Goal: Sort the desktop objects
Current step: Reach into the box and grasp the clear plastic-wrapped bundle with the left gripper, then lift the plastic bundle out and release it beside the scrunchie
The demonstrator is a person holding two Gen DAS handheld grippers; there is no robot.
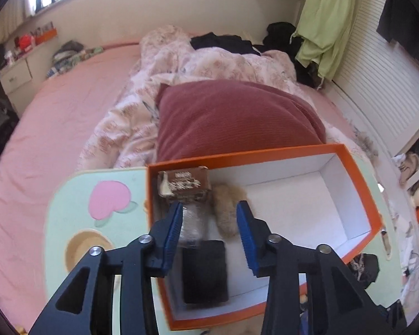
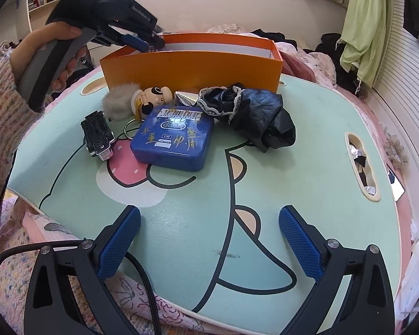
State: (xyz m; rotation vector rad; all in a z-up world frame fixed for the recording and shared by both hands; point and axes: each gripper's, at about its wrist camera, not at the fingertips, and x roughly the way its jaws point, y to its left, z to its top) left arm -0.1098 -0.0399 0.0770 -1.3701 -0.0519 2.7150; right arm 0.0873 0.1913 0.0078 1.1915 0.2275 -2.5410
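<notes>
Left wrist view: the left gripper (image 1: 209, 231) hangs over the near end of the orange cardboard box with white lining (image 1: 357, 184), its blue-padded fingers (image 1: 173, 234) spread and pinching nothing. Between the fingers, on the box floor, lie a clear wrapped bundle (image 1: 191, 223) just inside the left pad and a beige fluffy piece (image 1: 226, 209) nearer the right pad. Beyond the fingertips a brown printed carton (image 1: 185, 184) stands against the far box wall. Below the fingertips, towards the wrist, a flat black rectangular case (image 1: 205, 270) rests on the lining.

Right wrist view: the right gripper (image 2: 209, 243) hovers above the mint-green cartoon-printed lap table (image 2: 307, 167), fingers spread wide, empty. Ahead of the fingertips sits a blue square tin with gold lettering (image 2: 173, 142). Left of it lies a black toy car (image 2: 97, 134); beyond it a grey fur pompom (image 2: 120, 103) and a cream panda figurine (image 2: 150, 99) lie side by side. Ahead and right of the tin is a crumpled black cloth with lace trim (image 2: 254, 111). All are well apart from the fingers, in front of the box's near wall
</notes>
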